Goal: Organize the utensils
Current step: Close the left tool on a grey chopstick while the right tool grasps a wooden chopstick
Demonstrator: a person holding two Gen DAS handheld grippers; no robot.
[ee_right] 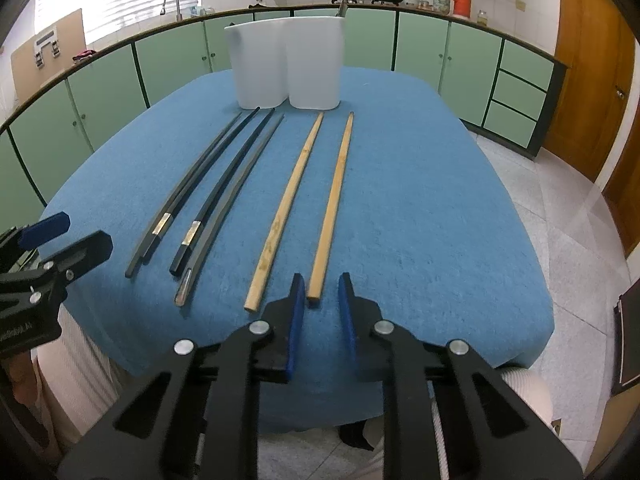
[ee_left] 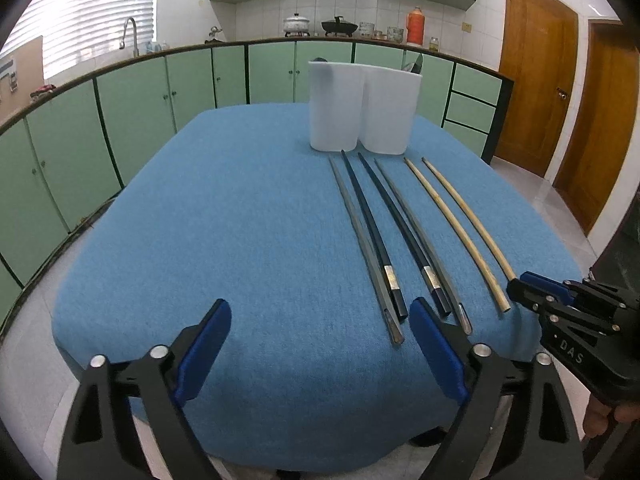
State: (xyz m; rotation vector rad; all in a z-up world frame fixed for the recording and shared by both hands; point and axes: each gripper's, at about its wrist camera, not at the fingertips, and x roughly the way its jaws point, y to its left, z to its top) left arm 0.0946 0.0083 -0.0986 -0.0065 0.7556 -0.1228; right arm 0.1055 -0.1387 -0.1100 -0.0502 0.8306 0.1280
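Several chopsticks lie side by side on the blue cloth [ee_left: 240, 220], pointing at a white two-compartment holder [ee_left: 362, 112] [ee_right: 286, 64]. Two black chopsticks [ee_left: 374, 232] [ee_right: 212, 196] with silver bands and two grey ones [ee_left: 360, 232] are on the left, and two wooden ones are on the right. My right gripper [ee_right: 320, 280] [ee_left: 516, 282] is closed narrowly around the near end of the right wooden chopstick [ee_right: 334, 208] [ee_left: 468, 216], which still rests on the cloth. The left wooden chopstick [ee_right: 284, 208] lies free beside it. My left gripper [ee_left: 320, 308] [ee_right: 82, 232] stands open above the cloth, left of the dark chopsticks, holding nothing.
Utensil tips poke out of the holder's right compartment [ee_right: 342, 10]. The table's near edge is right under both grippers. Green cabinets [ee_left: 132, 112] curve behind the table, with pots [ee_left: 296, 24] on the counter. Wooden doors [ee_left: 536, 80] stand to the right over a tiled floor.
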